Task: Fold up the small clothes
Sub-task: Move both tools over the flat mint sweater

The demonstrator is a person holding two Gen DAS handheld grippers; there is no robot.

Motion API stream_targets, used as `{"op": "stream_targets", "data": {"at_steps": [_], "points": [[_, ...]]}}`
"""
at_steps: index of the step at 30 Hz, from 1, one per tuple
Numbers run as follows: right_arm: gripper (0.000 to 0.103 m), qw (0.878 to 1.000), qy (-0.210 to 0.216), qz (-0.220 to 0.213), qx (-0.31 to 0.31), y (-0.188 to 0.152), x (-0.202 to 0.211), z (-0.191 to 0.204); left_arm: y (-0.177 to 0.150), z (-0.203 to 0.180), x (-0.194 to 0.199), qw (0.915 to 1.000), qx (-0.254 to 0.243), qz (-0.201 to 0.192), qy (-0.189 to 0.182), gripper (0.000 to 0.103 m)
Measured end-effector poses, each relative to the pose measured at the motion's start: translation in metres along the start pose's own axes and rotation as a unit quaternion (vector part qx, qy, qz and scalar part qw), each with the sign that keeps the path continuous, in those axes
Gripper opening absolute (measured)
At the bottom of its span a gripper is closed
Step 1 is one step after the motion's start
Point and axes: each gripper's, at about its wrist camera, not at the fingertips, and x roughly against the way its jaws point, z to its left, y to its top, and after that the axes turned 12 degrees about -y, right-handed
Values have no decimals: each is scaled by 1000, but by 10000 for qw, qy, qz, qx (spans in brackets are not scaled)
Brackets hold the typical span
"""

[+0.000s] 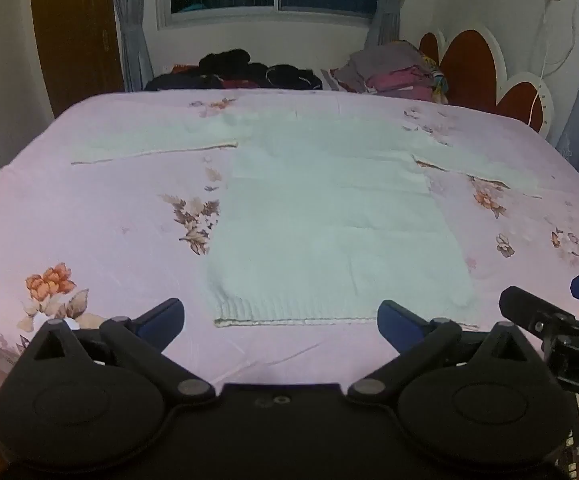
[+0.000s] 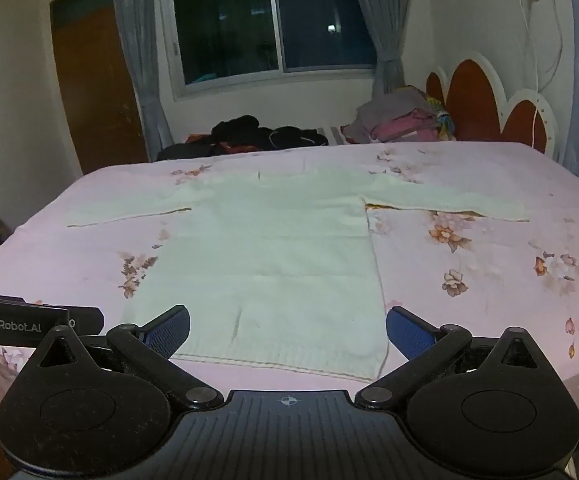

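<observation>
A pale knitted long-sleeved sweater [image 2: 265,256] lies flat, sleeves outspread, hem at the near edge of the pink floral bedsheet [image 2: 489,300]. The left gripper [image 1: 281,320] and right gripper [image 2: 288,330] hover over the hem, fingers wide apart, empty. Folding seems not yet begun; next likely calls for pinching a sleeve or hem corner.

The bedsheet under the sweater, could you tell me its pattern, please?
Pink bedsheet with scattered flowers, clearest in the right wrist view.

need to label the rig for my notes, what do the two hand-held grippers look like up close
Both match: the left hand-held gripper and right hand-held gripper have matte black bodies, round disc housings at each side, black linkage arms with metal pivot pins, and blue textured pads. The right one's base is ribbed with a small crosshair mark. White lettering "GenRobot.AI" shows on the left one's side.
</observation>
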Motion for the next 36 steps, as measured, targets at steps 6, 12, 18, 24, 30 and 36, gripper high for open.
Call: {"op": "stream_targets", "data": {"at_steps": [6,12,18,24,30,36], "points": [[103,10000,40,-3,3,3,1,-3,3,0,8,10000,61,-8,1,103],[103,10000,57,-2,-16,2,2,-2,2,0,10,9999,88,8,59,103],[103,10000,46,-12,-66,1,2,-2,3,-2,11,10000,27,-7,93,103],[103,10000,50,-30,-73,2,1,-4,5,-6,12,9999,-24,-44,143,103],[103,9999,79,-35,-77,3,0,-5,6,-8,13,9998,-38,-50,185,103],[103,9999,98,-25,-58,4,-1,-6,7,-8,12,9998,-24,-35,192,103]]}}
